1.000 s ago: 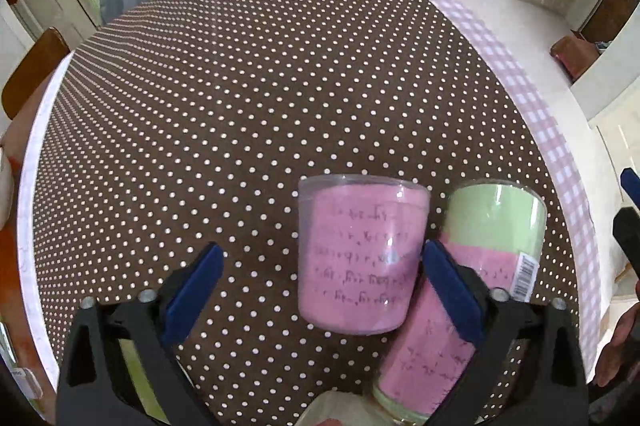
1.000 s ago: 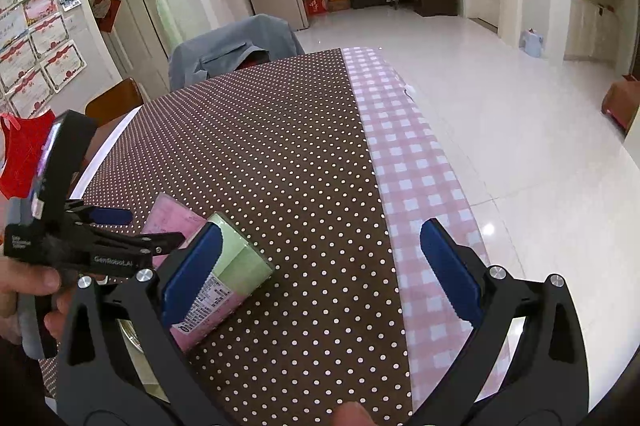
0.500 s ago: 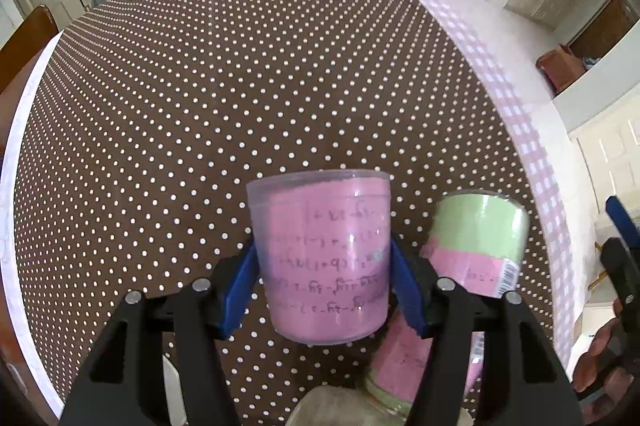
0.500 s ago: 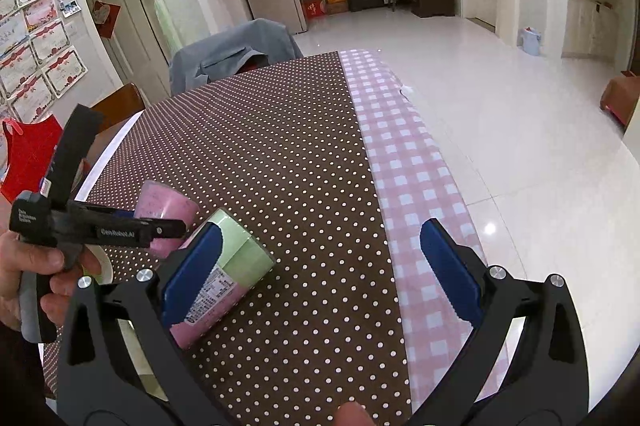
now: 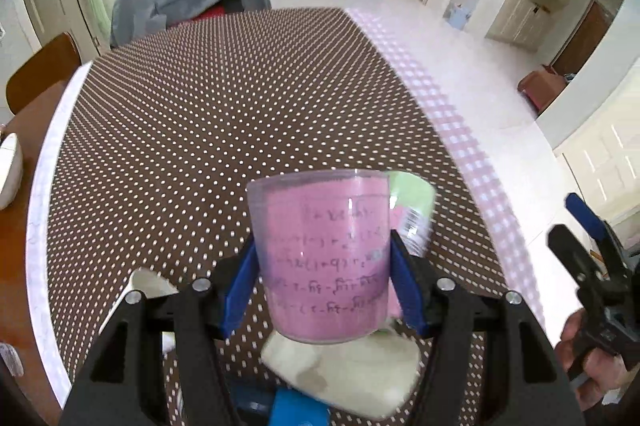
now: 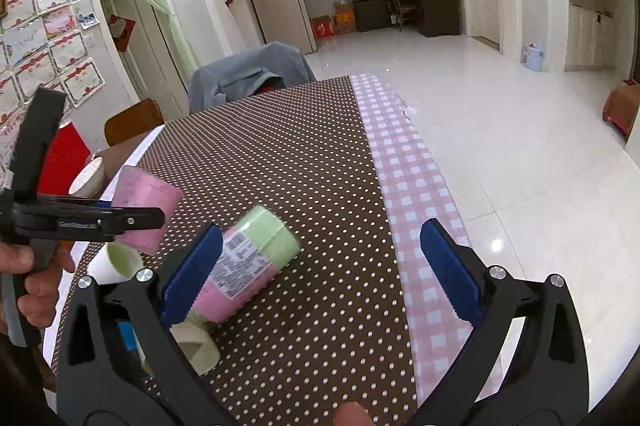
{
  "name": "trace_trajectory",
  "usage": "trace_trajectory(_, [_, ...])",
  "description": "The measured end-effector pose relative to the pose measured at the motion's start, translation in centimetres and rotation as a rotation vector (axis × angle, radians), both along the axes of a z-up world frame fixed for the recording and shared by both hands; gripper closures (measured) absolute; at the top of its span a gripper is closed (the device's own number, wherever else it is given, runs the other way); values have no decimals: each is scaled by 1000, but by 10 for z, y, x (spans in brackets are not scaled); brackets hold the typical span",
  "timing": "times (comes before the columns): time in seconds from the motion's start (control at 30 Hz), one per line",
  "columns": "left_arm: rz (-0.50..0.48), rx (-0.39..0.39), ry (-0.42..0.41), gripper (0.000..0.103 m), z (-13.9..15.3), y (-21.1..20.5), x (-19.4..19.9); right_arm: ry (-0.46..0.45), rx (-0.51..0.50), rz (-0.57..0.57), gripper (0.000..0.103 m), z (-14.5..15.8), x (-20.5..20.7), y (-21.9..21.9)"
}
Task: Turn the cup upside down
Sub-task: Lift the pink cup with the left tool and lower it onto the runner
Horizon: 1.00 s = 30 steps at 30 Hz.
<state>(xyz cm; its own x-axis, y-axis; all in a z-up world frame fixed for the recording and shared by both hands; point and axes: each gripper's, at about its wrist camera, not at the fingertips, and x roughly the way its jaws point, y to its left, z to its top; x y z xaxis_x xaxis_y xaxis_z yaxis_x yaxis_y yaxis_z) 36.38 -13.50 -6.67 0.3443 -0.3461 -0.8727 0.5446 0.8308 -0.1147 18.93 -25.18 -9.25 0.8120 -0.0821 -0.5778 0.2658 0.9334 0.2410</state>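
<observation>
My left gripper is shut on a clear cup lined with pink paper and holds it lifted above the dotted table. In the right wrist view the same pink cup hangs in the left gripper, tilted, clear of the tabletop. A second cup, green and pink with a barcode label, lies on its side on the table; it also shows behind the held cup. My right gripper is open and empty, its left finger close over the lying cup.
The table carries a brown dotted cloth with a pink checked strip along its right edge. Small white cups and a paper roll lie near the front. A white bowl sits at left; chairs stand at the far end.
The left gripper closed on the pink cup and lifted it off the table, tilting upward. The right gripper stayed open and nearly still.
</observation>
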Motion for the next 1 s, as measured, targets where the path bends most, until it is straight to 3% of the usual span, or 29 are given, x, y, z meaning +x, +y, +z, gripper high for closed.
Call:
trace_trajectory(0.13, [-8,-34,-46,42,25,18,-35,-34,-13,20,6,9,-24,11])
trace_trajectory(0.3, [-20,-62,-67,42,24,35,-91,-53,-14,45,6,8,-54,22])
trace_trajectory(0.73, [-28,-61,-97,42,-22,62,-203,-131,-41,84,6,-3,-131,49])
trace_trajectory(1.0, [-22,-6,-53,42,-62,63,-222,-172,-35,90,6,0,-149,48])
